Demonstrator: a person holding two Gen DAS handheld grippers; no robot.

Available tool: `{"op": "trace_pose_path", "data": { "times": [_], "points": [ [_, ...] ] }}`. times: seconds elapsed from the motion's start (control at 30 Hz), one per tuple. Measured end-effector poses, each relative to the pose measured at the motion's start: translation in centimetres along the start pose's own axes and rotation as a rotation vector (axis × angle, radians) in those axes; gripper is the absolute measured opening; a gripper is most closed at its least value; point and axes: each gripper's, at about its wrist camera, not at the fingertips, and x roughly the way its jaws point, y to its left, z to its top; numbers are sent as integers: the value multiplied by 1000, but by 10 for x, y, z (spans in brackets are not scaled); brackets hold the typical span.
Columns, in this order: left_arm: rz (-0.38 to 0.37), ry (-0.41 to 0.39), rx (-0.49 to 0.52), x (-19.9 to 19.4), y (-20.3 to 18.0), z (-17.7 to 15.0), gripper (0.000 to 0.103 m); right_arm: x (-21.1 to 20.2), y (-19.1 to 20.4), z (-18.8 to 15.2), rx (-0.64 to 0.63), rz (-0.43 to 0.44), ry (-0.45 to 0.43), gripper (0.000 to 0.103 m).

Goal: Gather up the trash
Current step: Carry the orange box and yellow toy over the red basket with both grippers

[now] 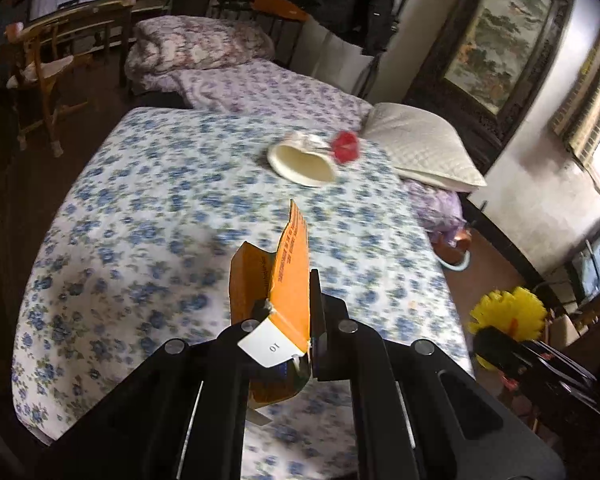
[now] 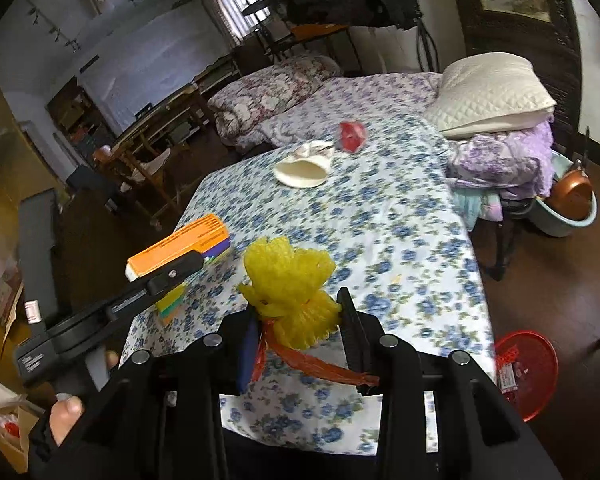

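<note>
**Both grippers loaded over the flowered bed**

Our left gripper [image 1: 290, 312] is clamped on an orange box [image 1: 288, 276], flaps open, held on edge above the near part of the bed [image 1: 140, 200]. Our right gripper [image 2: 300, 312] pinches a yellow foam net [image 2: 292, 284] with an orange-red strip [image 2: 320, 364] trailing toward its right finger.

The left view shows only the net's yellow edge low on the right. The right view shows the left gripper from the side at near left, reaching forward and slightly upward, the box lying flat in its jaws over the bed's left edge. It also shows a thumb [image 2: 66, 412] at the bottom left, and a red basket [image 2: 528, 372] on the floor at near right, which the left view misses.

Both views show a white cup [image 1: 300, 160] on its side at the far end of the bed, with a red scrap [image 1: 345, 146] just beyond it; blur hides whether they touch. A white pillow [image 1: 420, 148] sits far right.
</note>
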Motion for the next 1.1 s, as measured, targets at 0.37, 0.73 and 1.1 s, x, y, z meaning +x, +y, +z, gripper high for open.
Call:
{"op": "trace_pose_path", "data": {
  "times": [0.37, 0.73, 1.1],
  "points": [
    [-145, 67, 245, 21, -146, -20, 9, -45, -96, -14, 114, -122, -56, 37],
    [-229, 242, 389, 104, -264, -81, 9, -67, -255, -87, 298, -378, 43, 37],
    [-186, 421, 487, 202, -318, -150, 9, -36, -332, -134, 433, -372, 122, 37]
  ]
}}
